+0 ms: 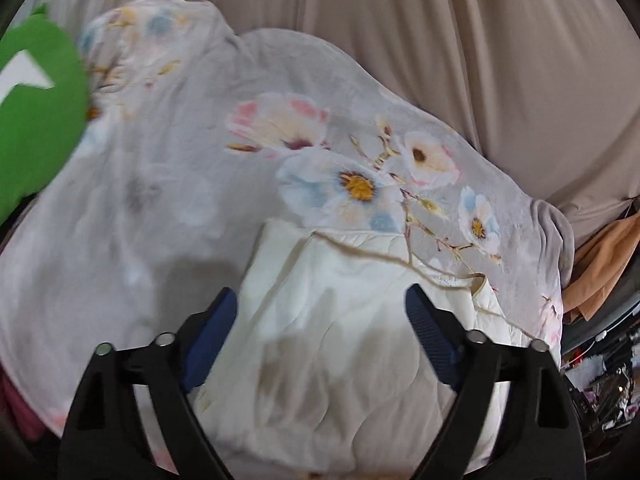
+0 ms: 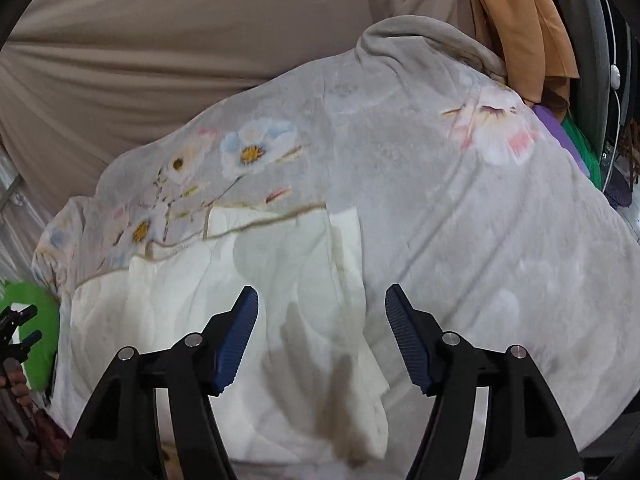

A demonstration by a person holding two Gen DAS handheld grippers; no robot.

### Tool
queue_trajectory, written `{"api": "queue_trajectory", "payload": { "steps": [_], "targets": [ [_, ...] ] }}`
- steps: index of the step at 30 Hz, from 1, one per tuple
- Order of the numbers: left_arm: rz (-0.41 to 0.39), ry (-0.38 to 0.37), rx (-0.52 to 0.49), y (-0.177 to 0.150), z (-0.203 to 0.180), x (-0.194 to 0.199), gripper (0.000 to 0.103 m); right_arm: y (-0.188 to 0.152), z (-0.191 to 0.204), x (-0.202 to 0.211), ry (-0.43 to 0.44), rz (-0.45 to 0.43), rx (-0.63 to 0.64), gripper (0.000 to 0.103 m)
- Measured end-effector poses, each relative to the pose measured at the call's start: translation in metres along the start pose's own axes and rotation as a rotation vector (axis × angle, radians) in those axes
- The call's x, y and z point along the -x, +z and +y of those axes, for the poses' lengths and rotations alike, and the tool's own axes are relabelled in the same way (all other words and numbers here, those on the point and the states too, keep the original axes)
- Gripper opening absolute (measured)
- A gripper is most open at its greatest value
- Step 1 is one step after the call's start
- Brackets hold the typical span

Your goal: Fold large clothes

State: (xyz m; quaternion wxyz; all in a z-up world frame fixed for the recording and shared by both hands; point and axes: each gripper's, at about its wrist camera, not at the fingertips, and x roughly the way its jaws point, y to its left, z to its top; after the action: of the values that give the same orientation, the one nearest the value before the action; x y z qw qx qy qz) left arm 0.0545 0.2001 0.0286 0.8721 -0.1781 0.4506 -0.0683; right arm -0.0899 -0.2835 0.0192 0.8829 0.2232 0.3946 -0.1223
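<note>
A large grey blanket (image 1: 320, 140) with a flower print lies spread over the surface. Its cream quilted underside (image 1: 340, 340) is folded over on top, with a tan piped edge across it. My left gripper (image 1: 322, 292) hangs above this cream part, open, with nothing between its blue pads (image 1: 430, 340). The right wrist view shows the same blanket (image 2: 460, 208) and the cream fold (image 2: 248, 280). My right gripper (image 2: 323, 290) is above the fold's right edge, open and clear of the cloth.
Beige draped cloth (image 1: 440, 20) hangs behind the blanket. A green shape (image 1: 36, 128) sits at the left, and orange fabric (image 2: 520, 20) and clutter at the right. A hand (image 2: 16, 384) with a black tool shows at the left edge.
</note>
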Motion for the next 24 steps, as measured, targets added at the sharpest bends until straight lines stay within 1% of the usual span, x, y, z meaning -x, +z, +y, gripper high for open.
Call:
{"api": "queue_trajectory", "payload": {
  "steps": [1, 2, 4, 5, 6, 7, 8, 9, 10, 11, 14, 16, 17, 19, 20, 22, 23, 24],
  "targets": [
    [0.019, 0.0, -0.003, 0.005, 0.0, -0.013, 0.087, 0.007, 0.004, -0.012, -0.012, 0.006, -0.004, 0.066],
    [0.057, 0.0, 0.0, 0.009, -0.002, -0.036, 0.087, 0.012, 0.007, -0.026, -0.024, 0.013, -0.01, 0.066],
    [0.144, 0.006, 0.016, 0.012, 0.001, -0.066, 0.086, 0.019, 0.007, -0.046, -0.046, 0.017, -0.022, 0.066],
    [0.159, 0.0, 0.02, 0.014, -0.005, -0.076, 0.08, 0.021, 0.008, -0.058, -0.065, 0.026, -0.026, 0.064],
    [0.165, 0.026, 0.016, 0.012, -0.004, -0.085, 0.064, 0.021, 0.008, -0.066, -0.062, 0.036, -0.026, 0.058],
    [0.165, 0.053, 0.01, 0.01, -0.006, -0.09, 0.054, 0.023, 0.01, -0.071, -0.054, 0.05, -0.023, 0.026],
    [0.163, 0.059, 0.002, 0.01, -0.006, -0.092, 0.028, 0.022, 0.013, -0.077, -0.053, 0.073, -0.024, 0.01],
    [0.163, 0.058, -0.004, 0.012, -0.004, -0.093, 0.012, 0.023, 0.015, -0.073, -0.039, 0.047, -0.025, 0.01],
    [0.15, 0.051, 0.003, 0.014, -0.002, -0.089, 0.011, 0.026, 0.019, -0.064, -0.017, 0.001, -0.013, 0.009],
    [0.121, 0.043, 0.006, 0.017, 0.0, -0.082, 0.008, 0.029, 0.024, -0.054, -0.006, -0.031, 0.001, 0.009],
    [0.036, 0.038, -0.021, 0.035, -0.005, -0.063, 0.007, 0.047, 0.034, -0.026, 0.044, -0.148, 0.012, 0.008],
    [0.006, 0.048, -0.036, 0.047, -0.009, -0.061, 0.006, 0.059, 0.037, -0.022, 0.043, -0.191, 0.013, 0.008],
    [0.005, 0.054, -0.041, 0.051, -0.01, -0.066, 0.007, 0.064, 0.037, -0.029, 0.034, -0.188, 0.017, 0.008],
    [0.03, 0.084, -0.057, 0.054, -0.012, -0.089, 0.007, 0.068, 0.032, -0.056, 0.0, -0.136, 0.023, 0.007],
    [0.049, 0.115, -0.082, 0.051, -0.012, -0.101, 0.007, 0.064, 0.027, -0.081, -0.03, -0.078, 0.029, 0.007],
    [0.109, 0.191, -0.129, 0.036, -0.01, -0.139, 0.007, 0.052, 0.02, -0.118, -0.078, 0.017, 0.034, 0.008],
    [0.121, 0.208, -0.136, 0.03, -0.007, -0.149, 0.008, 0.043, 0.015, -0.14, -0.092, 0.085, 0.038, 0.008],
    [0.11, 0.229, -0.155, 0.022, -0.007, -0.158, 0.01, 0.037, 0.015, -0.148, -0.103, 0.101, 0.046, 0.008]
  ]
}}
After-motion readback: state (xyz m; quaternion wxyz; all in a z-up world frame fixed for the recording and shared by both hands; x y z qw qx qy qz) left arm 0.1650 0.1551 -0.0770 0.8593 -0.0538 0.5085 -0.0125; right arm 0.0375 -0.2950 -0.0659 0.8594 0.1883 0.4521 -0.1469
